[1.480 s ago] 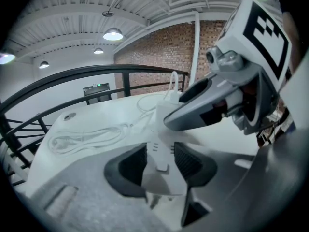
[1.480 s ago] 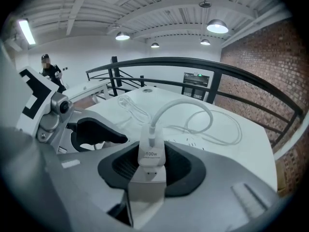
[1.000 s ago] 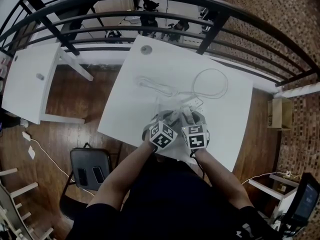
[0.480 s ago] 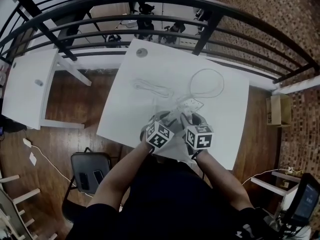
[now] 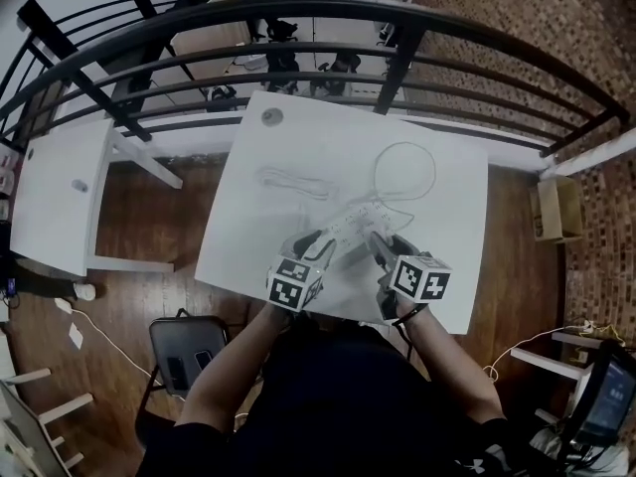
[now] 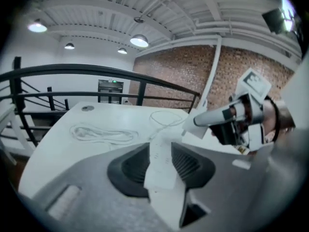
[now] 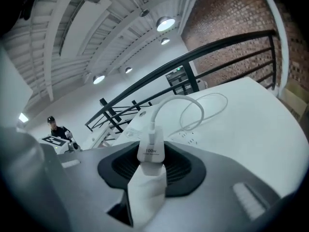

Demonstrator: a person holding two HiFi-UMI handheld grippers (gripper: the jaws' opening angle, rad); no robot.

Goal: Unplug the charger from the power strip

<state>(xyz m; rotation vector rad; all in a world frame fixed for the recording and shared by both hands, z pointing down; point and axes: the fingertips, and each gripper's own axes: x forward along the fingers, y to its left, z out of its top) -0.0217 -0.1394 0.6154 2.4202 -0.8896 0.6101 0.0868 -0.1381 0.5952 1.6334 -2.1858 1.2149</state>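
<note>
Charger (image 7: pixel 151 152) lifted clear in right tongs (image 7: pixel 151 170), label reads "100W"

Brick wall (image 6: pixel 183 71), black railing (image 5: pixel 298 8), wooden floor (image 5: pixel 149 217), white side table (image 5: pixel 55 187)

The charger (image 7: pixel 151 151) is white plastic, smooth and a bit shiny. Its cable (image 7: pixel 161 103) is white and smooth too. My right claw (image 7: pixel 150 173) has dark pads (image 7: pixel 182 167) with fine ribs, and the rest of it is grey and matt. The power strip (image 6: pixel 161 161) is smooth white plastic. The table (image 5: pixel 298 147) is white and matt. The floor (image 5: pixel 149 207) is brown wood. The railing (image 6: pixel 58 68) is black metal. The wall (image 7: pixel 222 13) is rough brick.
</note>
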